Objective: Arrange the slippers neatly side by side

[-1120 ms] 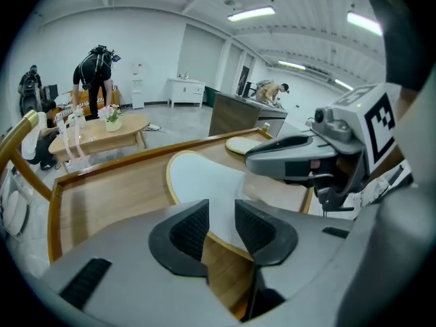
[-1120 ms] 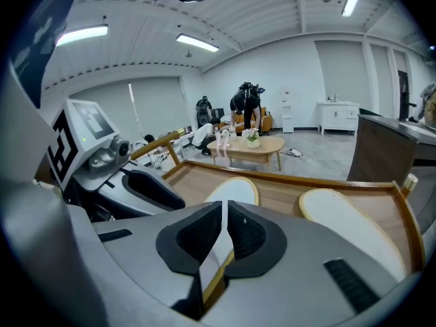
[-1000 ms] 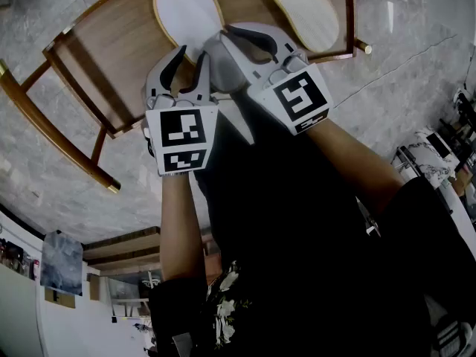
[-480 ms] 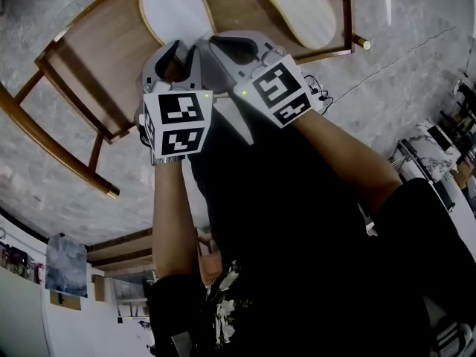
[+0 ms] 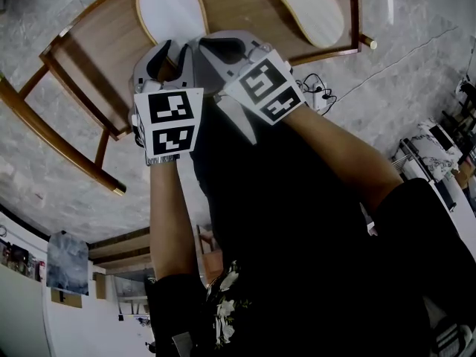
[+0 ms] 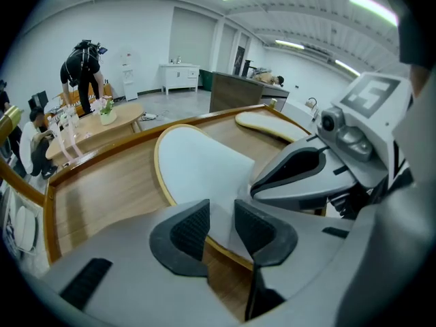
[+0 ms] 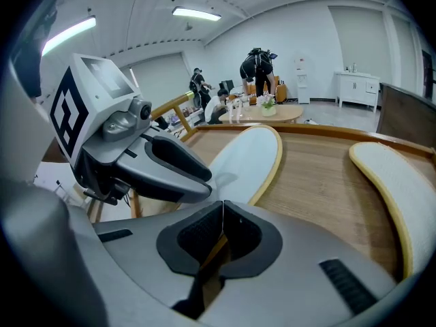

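1. Two white slippers with tan rims lie on a wooden table (image 5: 97, 58) with a raised edge.
2. The left slipper (image 5: 171, 6) lies lengthwise near the table's middle. Its near end is under the left gripper.
3. The right slipper (image 5: 305, 6) lies toward the table's right side. It is apart from the left one and angled away from it, with bare wood between them.
4. The left gripper (image 6: 221, 223) points steeply down over the near end of the left slipper. Its jaws have just been closing and now stand partly apart. The slipper's rim shows in the gap, and the pads are not pressing on it.
5. The right gripper (image 7: 223, 234) sits just beside the left gripper, on its right. Its jaws are clenched together with nothing gripped.
6. The table stands on a grey marble floor (image 5: 416, 58), and a cable (image 5: 321, 95) lies on the floor at the table's right.
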A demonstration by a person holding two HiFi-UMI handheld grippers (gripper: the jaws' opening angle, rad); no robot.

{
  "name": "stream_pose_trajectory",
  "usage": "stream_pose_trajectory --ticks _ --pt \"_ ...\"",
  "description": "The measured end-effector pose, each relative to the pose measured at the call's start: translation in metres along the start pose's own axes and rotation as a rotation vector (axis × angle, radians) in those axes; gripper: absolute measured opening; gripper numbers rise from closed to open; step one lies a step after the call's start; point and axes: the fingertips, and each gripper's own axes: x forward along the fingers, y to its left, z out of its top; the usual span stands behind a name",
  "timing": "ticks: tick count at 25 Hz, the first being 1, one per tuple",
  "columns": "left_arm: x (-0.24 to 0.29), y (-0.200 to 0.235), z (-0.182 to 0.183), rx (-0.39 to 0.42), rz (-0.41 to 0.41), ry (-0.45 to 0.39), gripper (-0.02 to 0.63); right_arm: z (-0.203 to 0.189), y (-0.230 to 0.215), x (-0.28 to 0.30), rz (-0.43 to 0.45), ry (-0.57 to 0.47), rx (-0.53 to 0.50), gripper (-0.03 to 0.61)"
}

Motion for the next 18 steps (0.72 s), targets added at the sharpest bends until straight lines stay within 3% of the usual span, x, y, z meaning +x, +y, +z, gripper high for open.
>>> stream_pose_trajectory --ticks 13,18 --pt "-0.012 0.031 -0.013 -0.009 0.012 0.017 0.107 0.017 0.020 0.023 0.017 -0.001 0.005 0.002" --pt "-0.021 0.031 -0.009 0.008 0.030 0.016 0.110 0.030 0.021 0.014 0.020 -0.054 -0.004 0.002"
